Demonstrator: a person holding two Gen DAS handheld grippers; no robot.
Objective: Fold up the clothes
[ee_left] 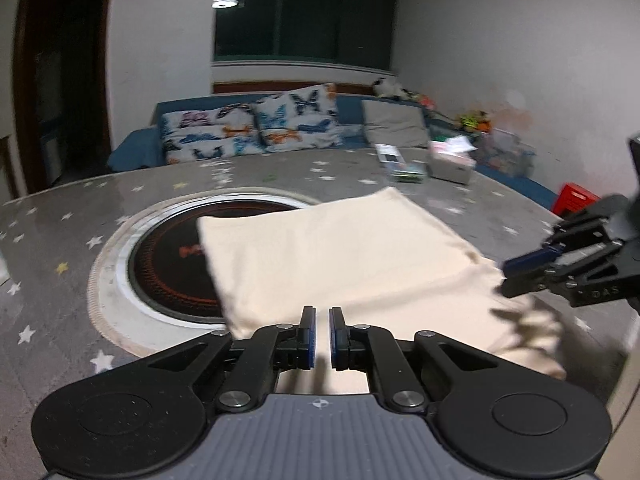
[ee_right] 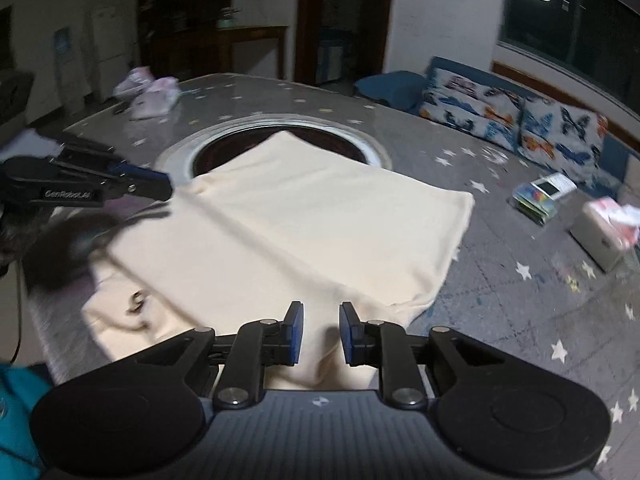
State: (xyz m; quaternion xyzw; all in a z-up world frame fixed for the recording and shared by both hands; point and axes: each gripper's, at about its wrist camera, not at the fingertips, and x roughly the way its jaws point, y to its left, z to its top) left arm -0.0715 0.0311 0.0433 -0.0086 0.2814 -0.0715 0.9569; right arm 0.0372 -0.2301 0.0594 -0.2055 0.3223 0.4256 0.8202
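Your left gripper (ee_left: 322, 312) has its jaws drawn almost together, only a thin slit between the blue pads, and nothing is visibly pinched there; it hangs over the near edge of the cream garment (ee_left: 340, 264). Your right gripper (ee_right: 321, 308) stands a little wider, a narrow gap showing between its pads, with the cloth lying below that gap and no fold caught in it. In the left wrist view the right gripper reaches in from the right side, its tips at the garment's right edge; in the right wrist view the left gripper comes in from the left, its tips at the cloth's left edge. The garment lies folded flat on the grey star-patterned table (ee_left: 60, 240), its far corner lapping over the round dark burner (ee_left: 168, 264) set in the tabletop. Further back on the table sit a tissue box (ee_left: 452, 160) and a small stack of booklets (ee_left: 400, 164). Beyond the table, butterfly-print cushions (ee_left: 256, 128) rest on a blue sofa (ee_left: 132, 148).
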